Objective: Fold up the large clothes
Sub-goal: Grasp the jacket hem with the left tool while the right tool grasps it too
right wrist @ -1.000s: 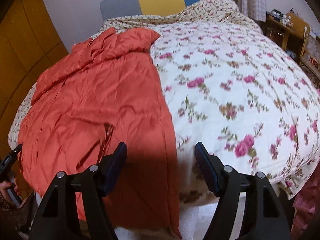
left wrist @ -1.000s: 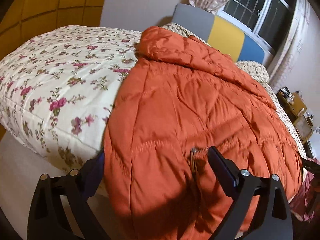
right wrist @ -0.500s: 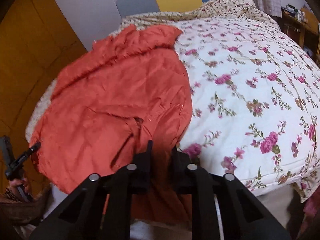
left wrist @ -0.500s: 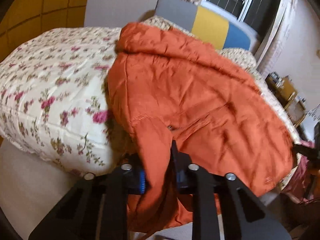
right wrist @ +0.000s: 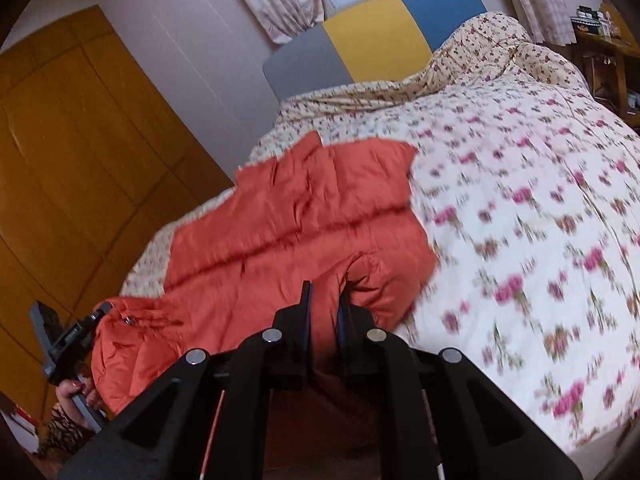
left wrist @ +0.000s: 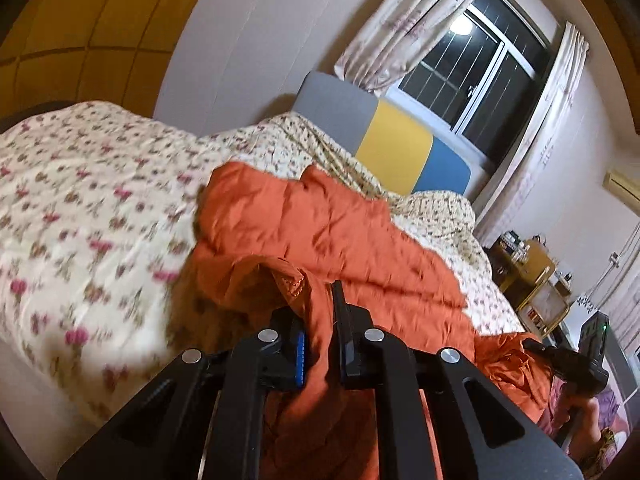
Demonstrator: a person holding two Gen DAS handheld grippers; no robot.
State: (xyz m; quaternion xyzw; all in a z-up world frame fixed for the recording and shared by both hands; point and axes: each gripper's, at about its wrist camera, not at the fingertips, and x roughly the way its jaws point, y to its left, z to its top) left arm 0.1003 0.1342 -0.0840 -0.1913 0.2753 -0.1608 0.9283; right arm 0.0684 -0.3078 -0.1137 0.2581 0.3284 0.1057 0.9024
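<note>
A large orange quilted jacket [left wrist: 340, 236] lies on a bed with a floral quilt [left wrist: 80, 200]. My left gripper [left wrist: 320, 320] is shut on the jacket's bottom hem and holds it lifted above the bed edge. In the right wrist view the jacket [right wrist: 288, 224] lies spread on the left part of the quilt [right wrist: 520, 220]. My right gripper [right wrist: 323, 308] is shut on the hem at the other corner, also lifted. Each gripper shows at the edge of the other's view, the right one [left wrist: 576, 364] and the left one [right wrist: 68, 344].
A grey, yellow and blue headboard [left wrist: 384, 140] stands at the far end under a curtained window [left wrist: 480, 60]. A yellow wardrobe [right wrist: 60, 180] lines one side. Cluttered wooden furniture [left wrist: 528, 264] stands beyond the bed's far side.
Both grippers closed on the jacket's bottom hem, then lifted it and carried it up toward the headboard. The jacket's lower part now rises off the bed edge.
</note>
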